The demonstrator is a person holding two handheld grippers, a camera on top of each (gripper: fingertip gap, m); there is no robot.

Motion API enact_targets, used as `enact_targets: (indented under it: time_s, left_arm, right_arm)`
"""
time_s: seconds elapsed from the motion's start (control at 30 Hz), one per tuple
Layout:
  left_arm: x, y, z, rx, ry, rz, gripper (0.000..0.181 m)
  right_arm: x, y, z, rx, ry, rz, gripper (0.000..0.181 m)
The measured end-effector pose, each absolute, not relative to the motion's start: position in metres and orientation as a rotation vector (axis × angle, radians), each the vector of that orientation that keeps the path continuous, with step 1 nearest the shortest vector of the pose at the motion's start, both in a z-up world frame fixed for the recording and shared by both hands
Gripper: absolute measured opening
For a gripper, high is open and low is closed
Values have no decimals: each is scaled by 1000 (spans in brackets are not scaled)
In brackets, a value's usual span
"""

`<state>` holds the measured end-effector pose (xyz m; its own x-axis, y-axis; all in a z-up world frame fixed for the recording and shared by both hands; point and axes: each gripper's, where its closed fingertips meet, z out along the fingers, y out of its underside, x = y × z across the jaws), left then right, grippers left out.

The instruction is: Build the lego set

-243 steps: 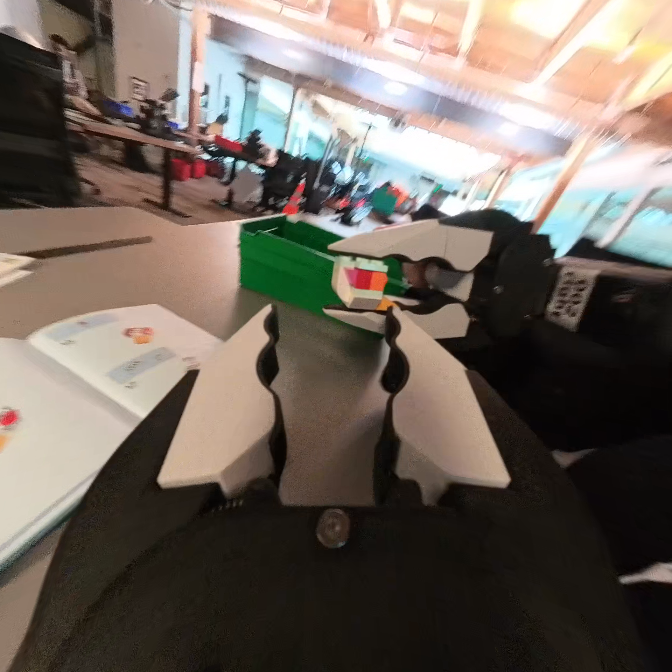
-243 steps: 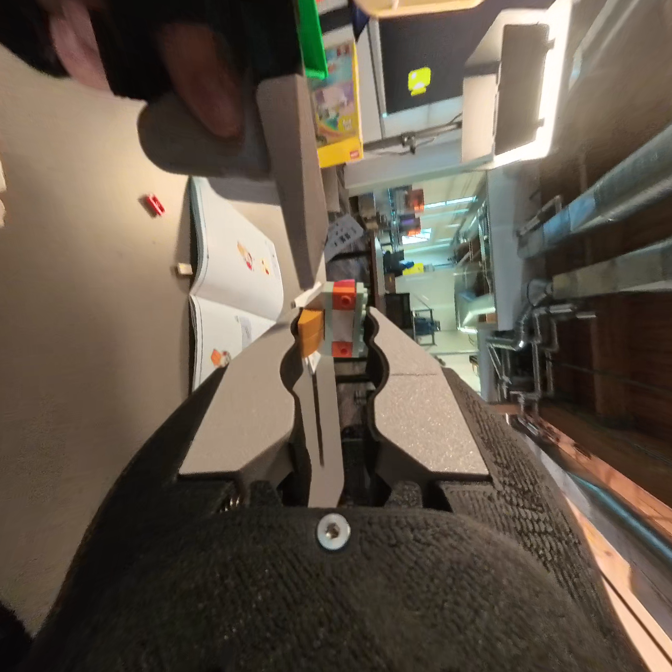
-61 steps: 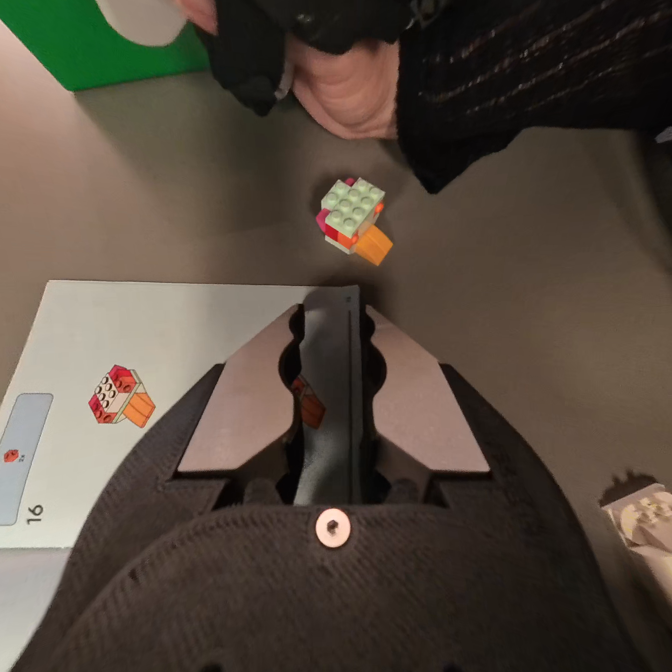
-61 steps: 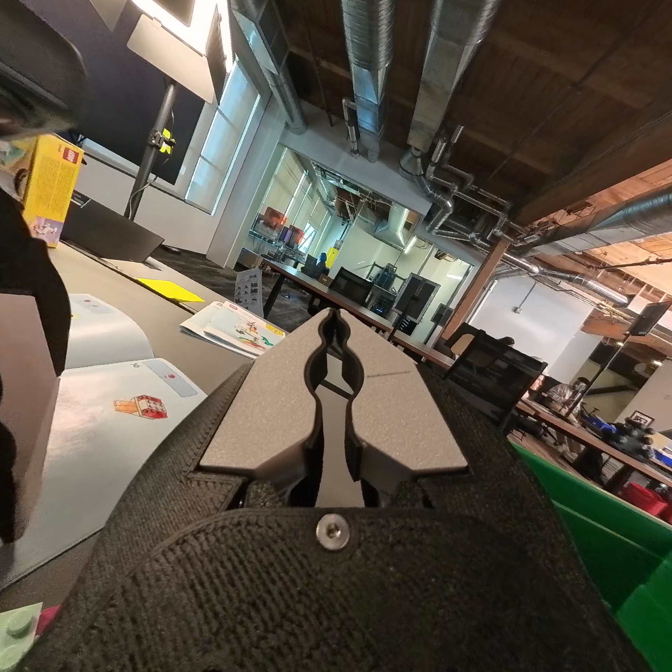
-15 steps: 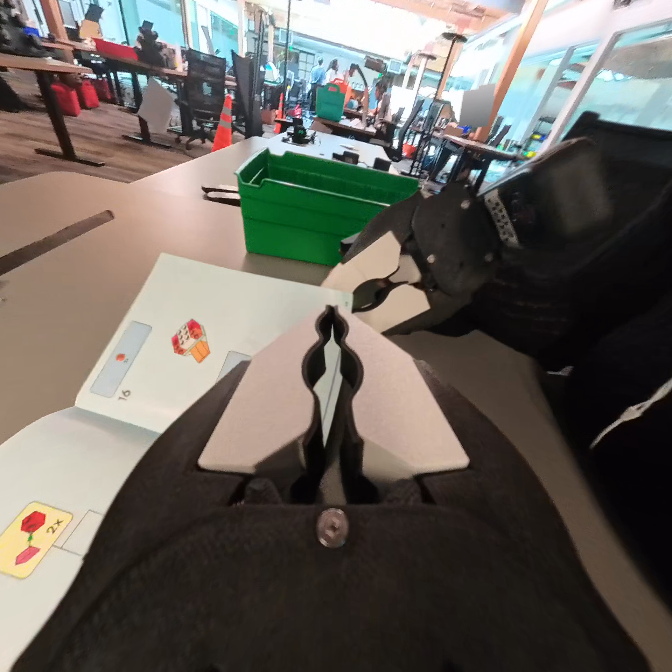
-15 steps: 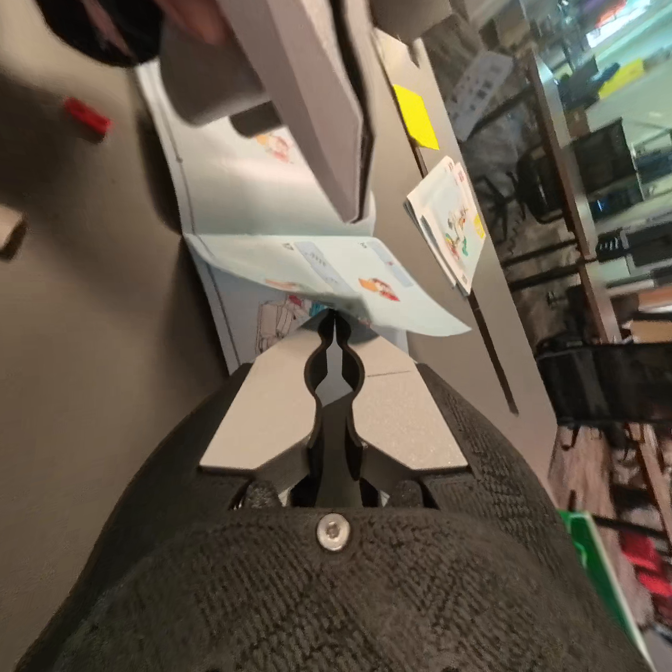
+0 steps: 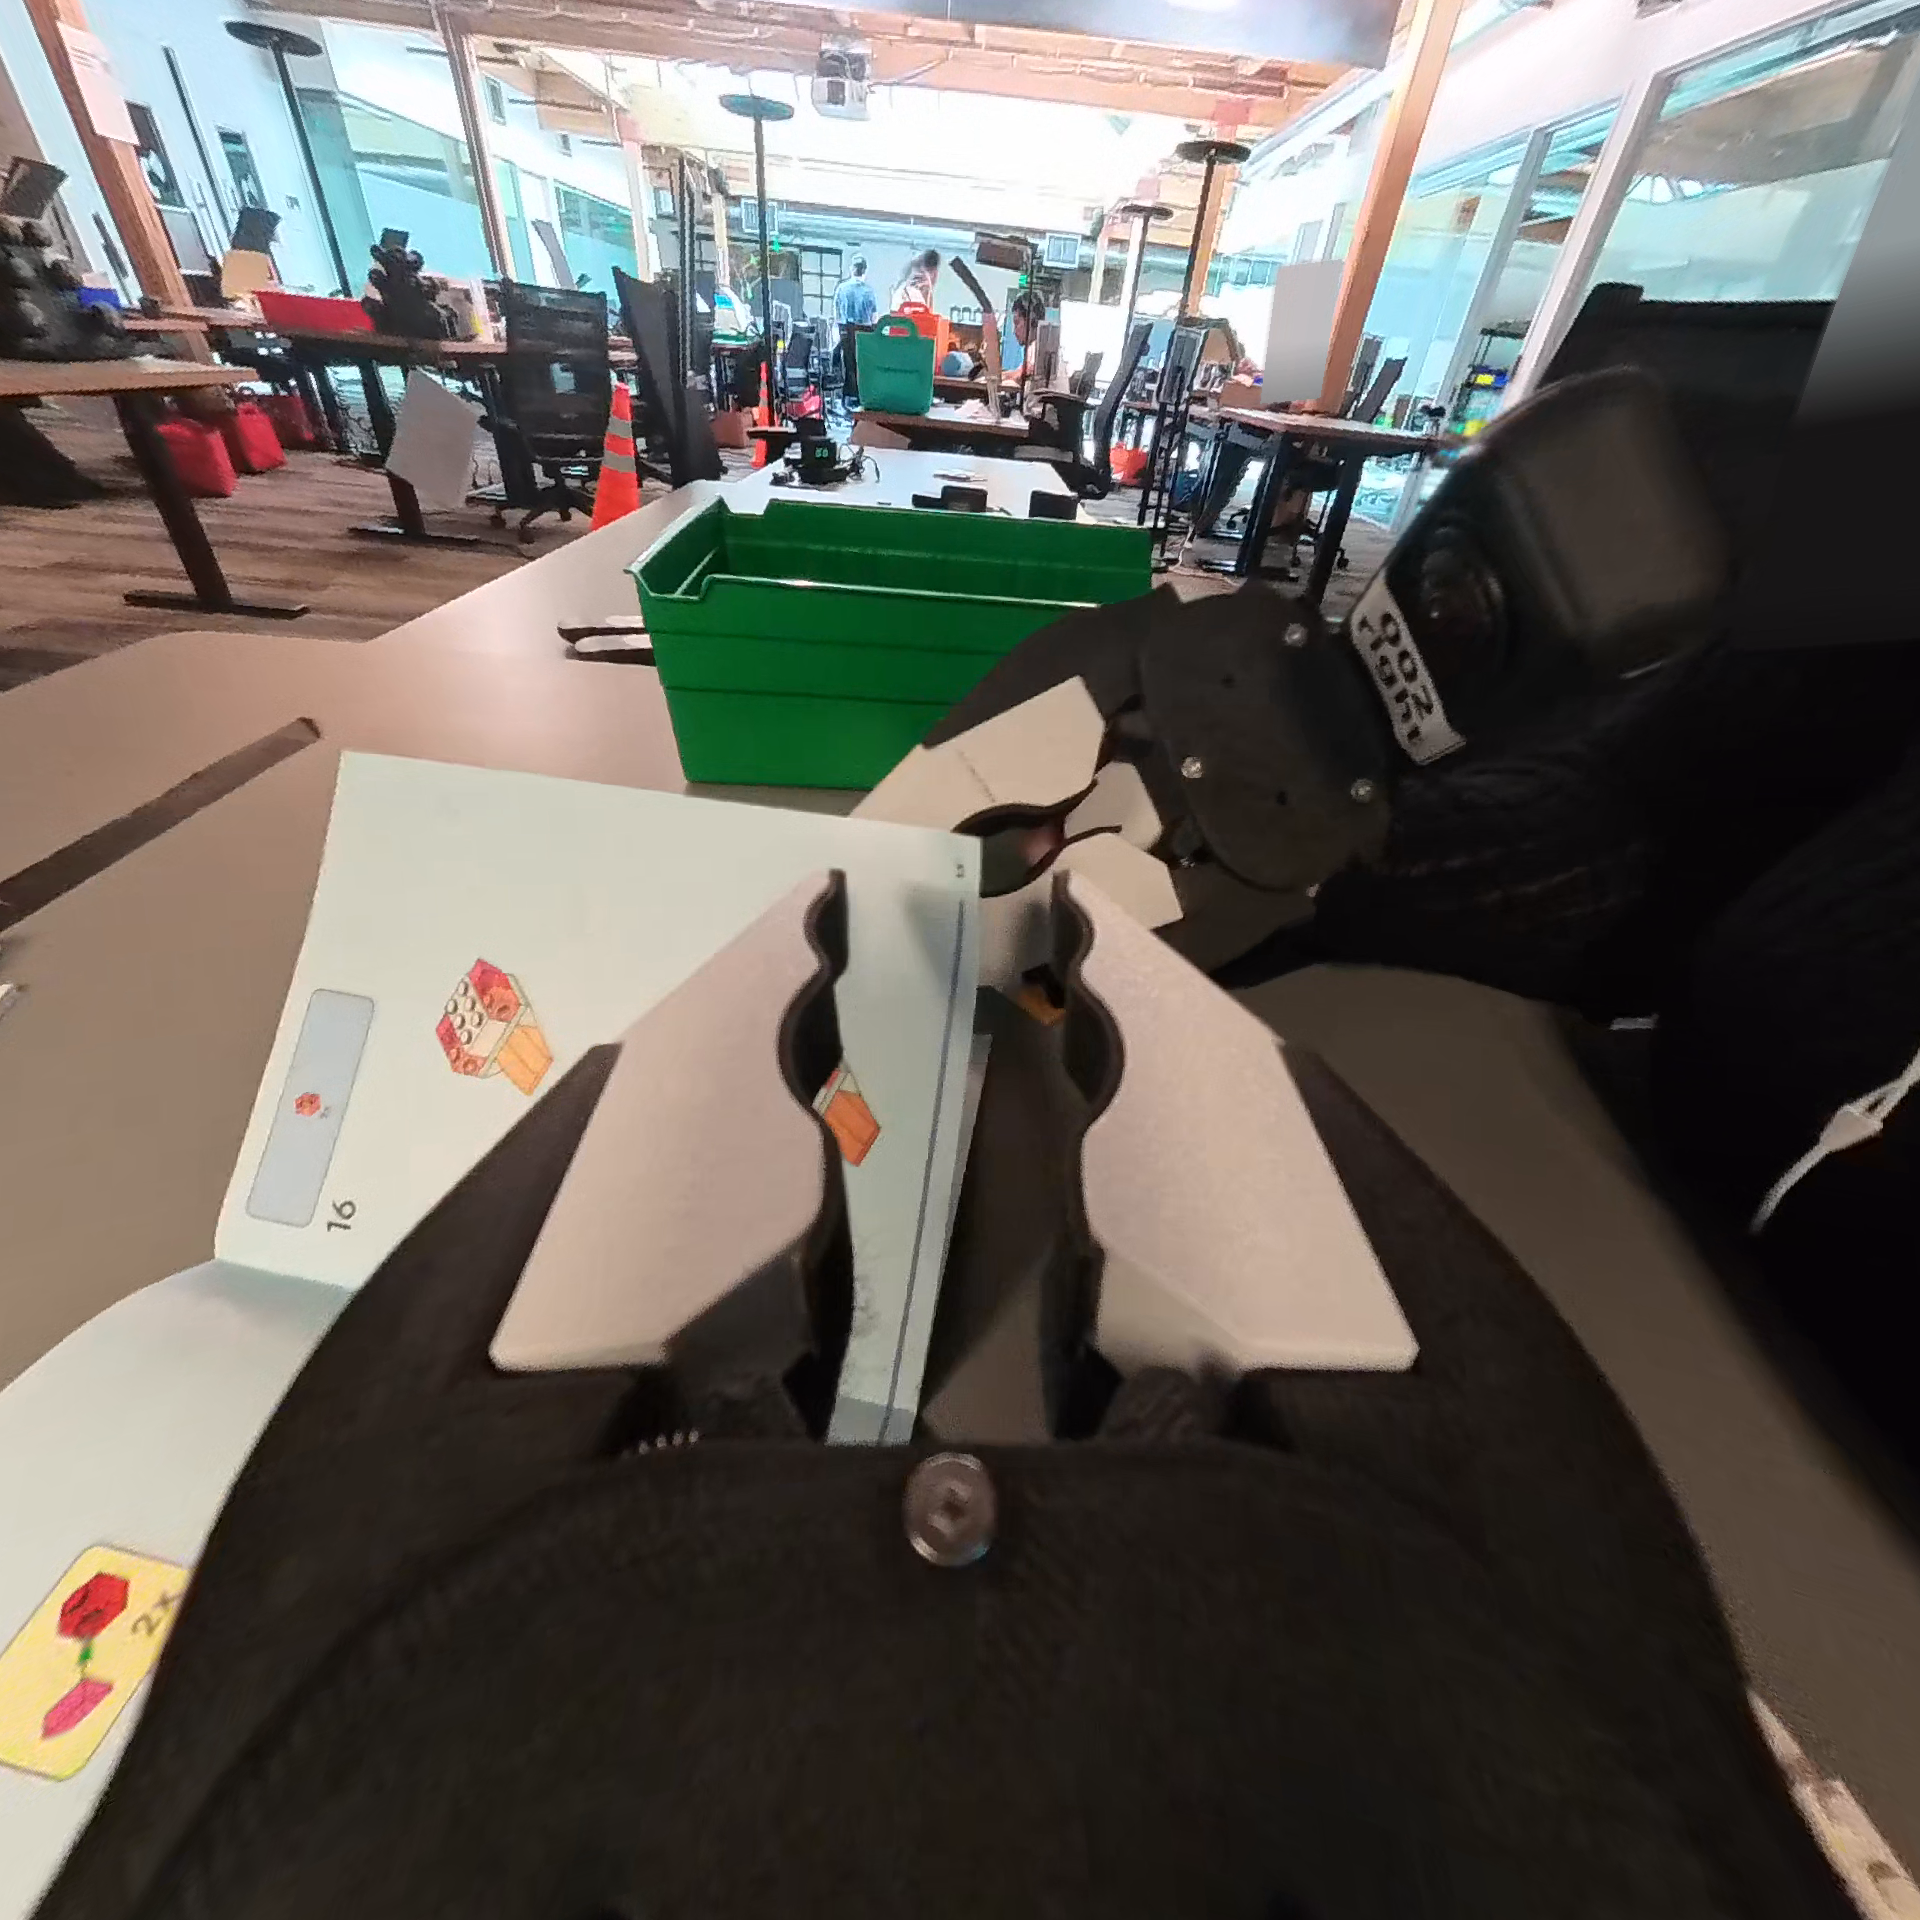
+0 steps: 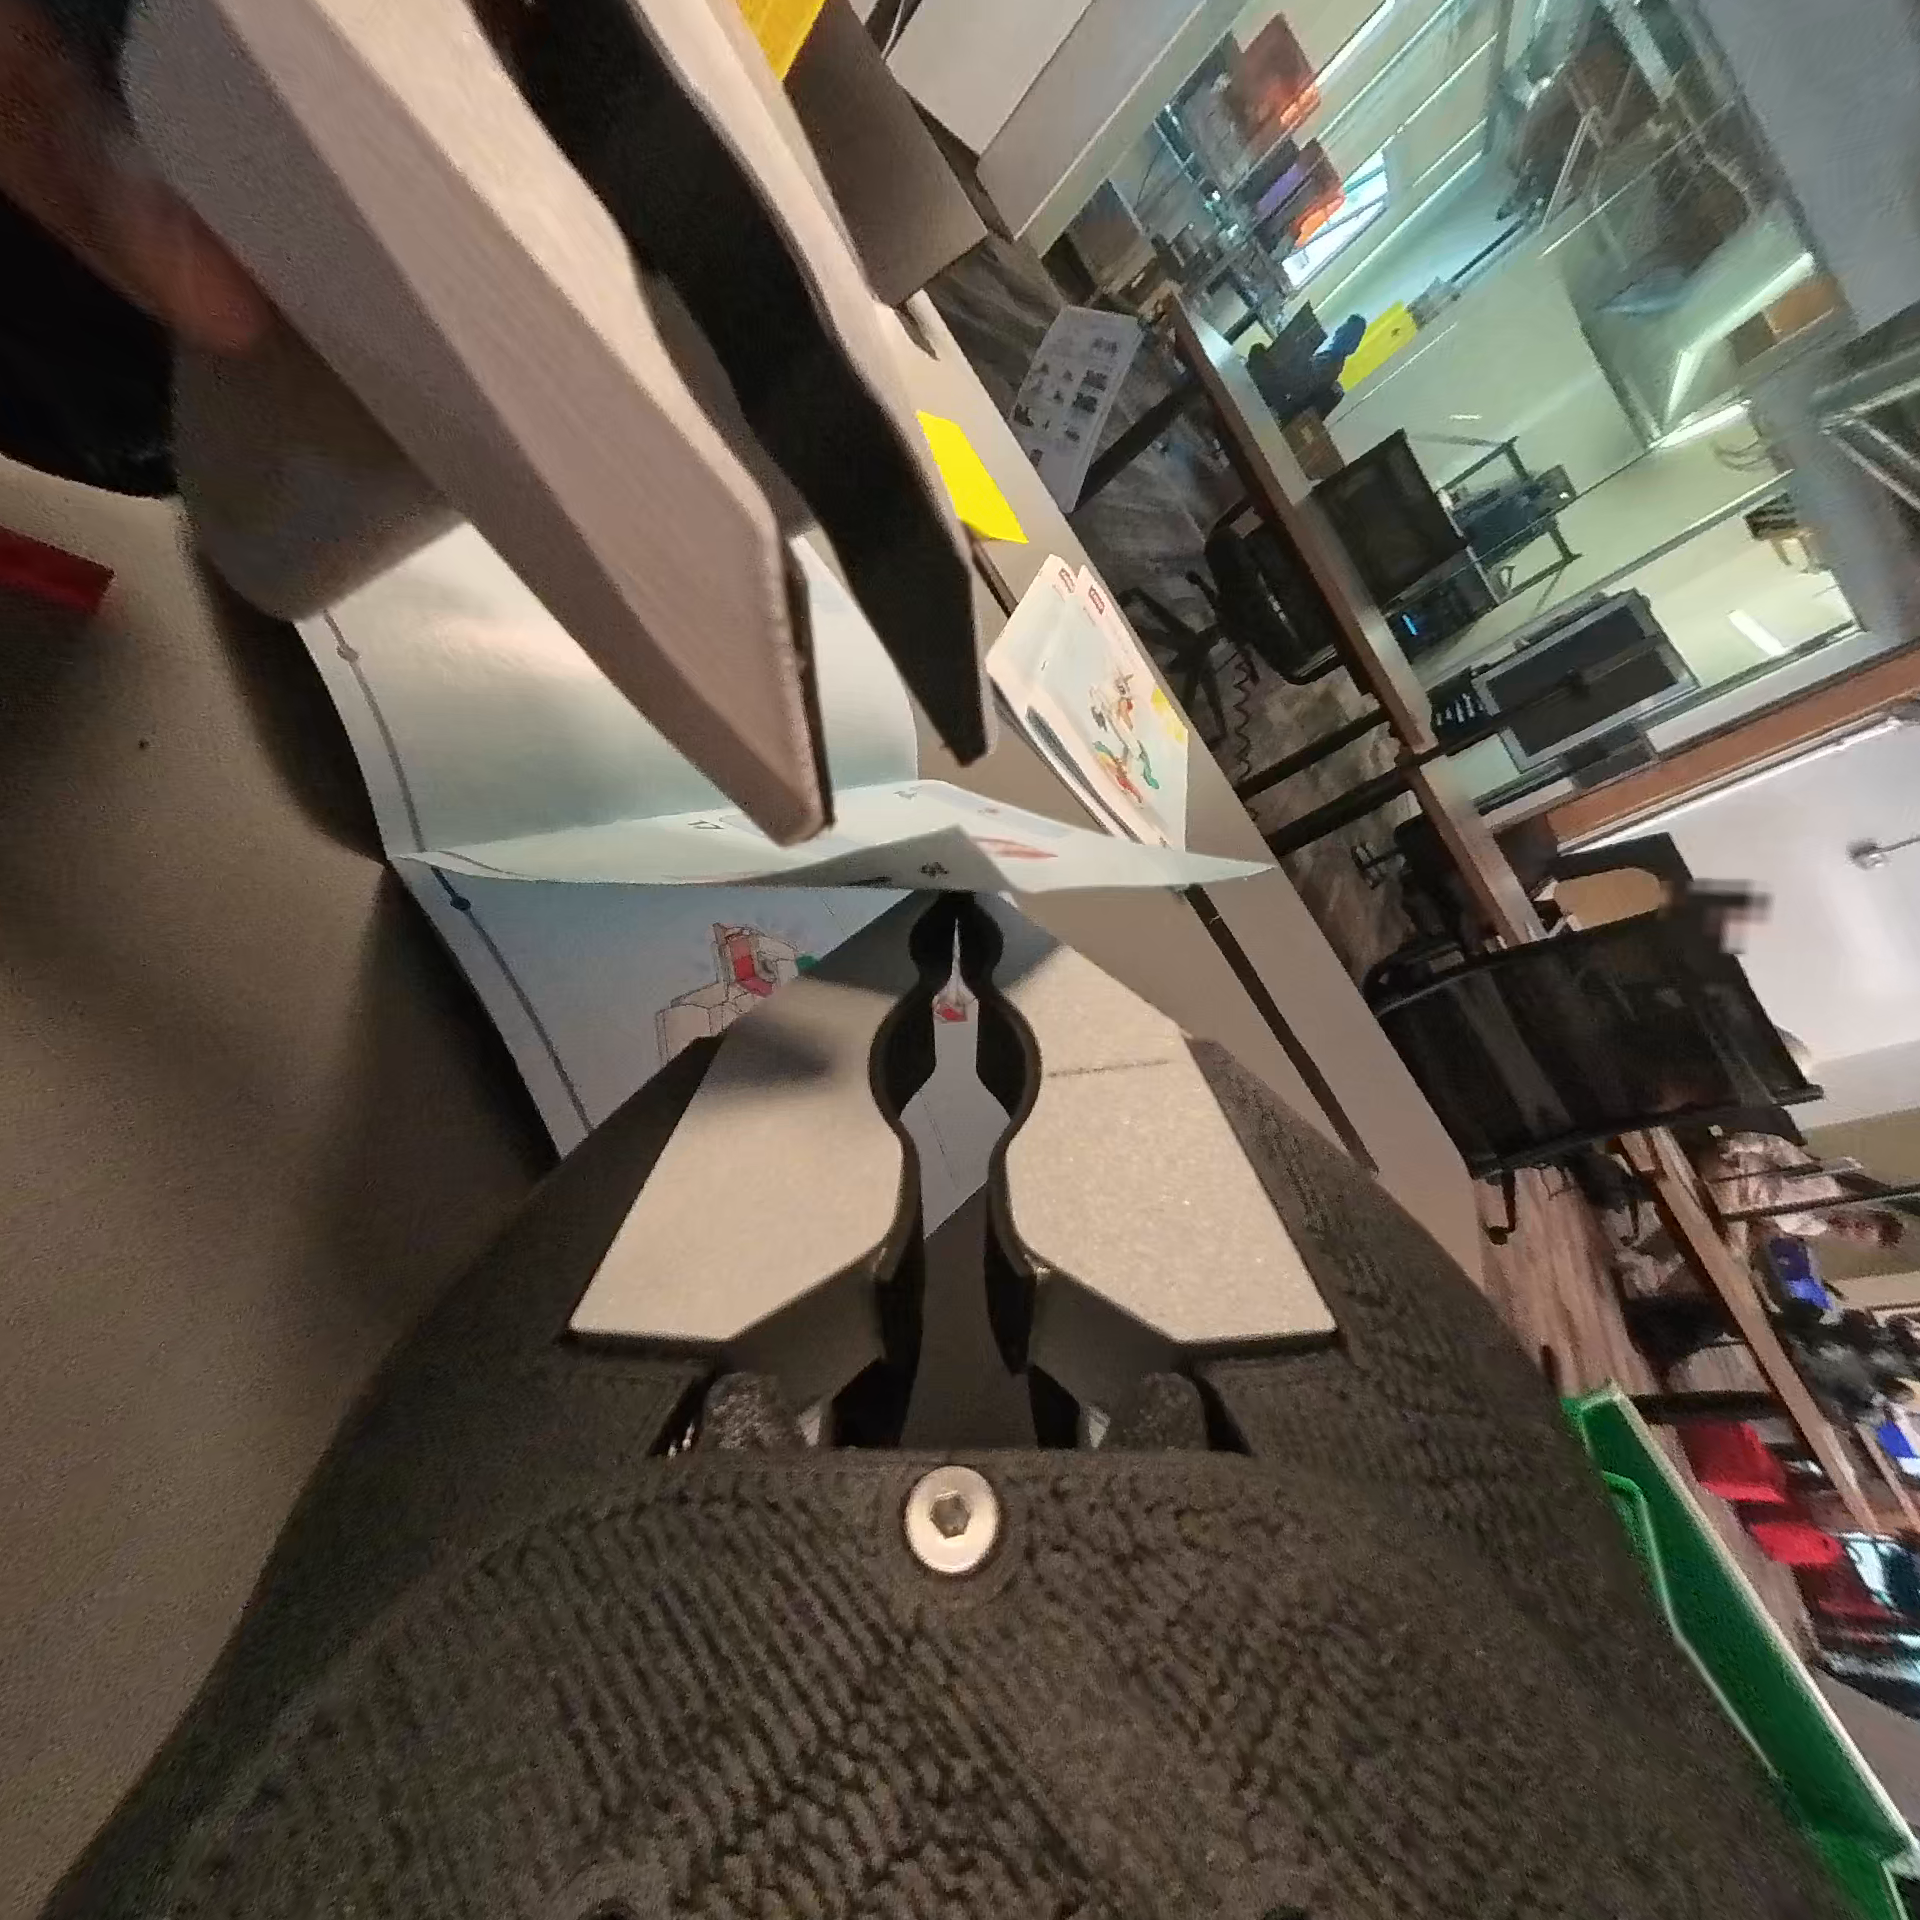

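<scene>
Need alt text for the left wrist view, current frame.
The left tool is open over a lifted page of the instruction booklet, whose edge the right tool pinches. A green bin stands behind on the grey table.

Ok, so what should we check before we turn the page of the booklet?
1. Left gripper open: ok, its fingers are apart with the page between them.
2. Right gripper shut at the page's edge: ok. Whether it really pinches the paper: cannot tell.
3. Page lifted off the booklet: ok, it floats above the next sheet.
4. Lego model clear of the page: cannot tell, only an orange bit shows.
5. Green bin out of the way: ok, it stands beyond the page.
</scene>
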<state>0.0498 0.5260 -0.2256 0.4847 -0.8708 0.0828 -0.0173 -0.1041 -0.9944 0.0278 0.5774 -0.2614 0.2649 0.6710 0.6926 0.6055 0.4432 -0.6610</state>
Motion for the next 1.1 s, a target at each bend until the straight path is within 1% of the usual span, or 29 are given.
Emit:
enact_targets:
  time_s: [0.03, 0.27, 0.37, 1.1]
  left_arm:
    - [51, 526, -227, -1513, 813, -873, 38]
    - [54, 523, -224, -1508, 786, -986, 16]
    - [55, 523, -224, -1511, 774, -1018, 12]
    - [61, 526, -228, -1546, 760, -1064, 0]
  right_arm:
    - [28, 577, -260, -1219, -1403, 62, 0]
    - [29, 578, -256, -1202, -1382, 53, 0]
    - [30, 579, -256, -1200, -1379, 52, 0]
    - [30, 579, -256, -1194, -1381, 40, 0]
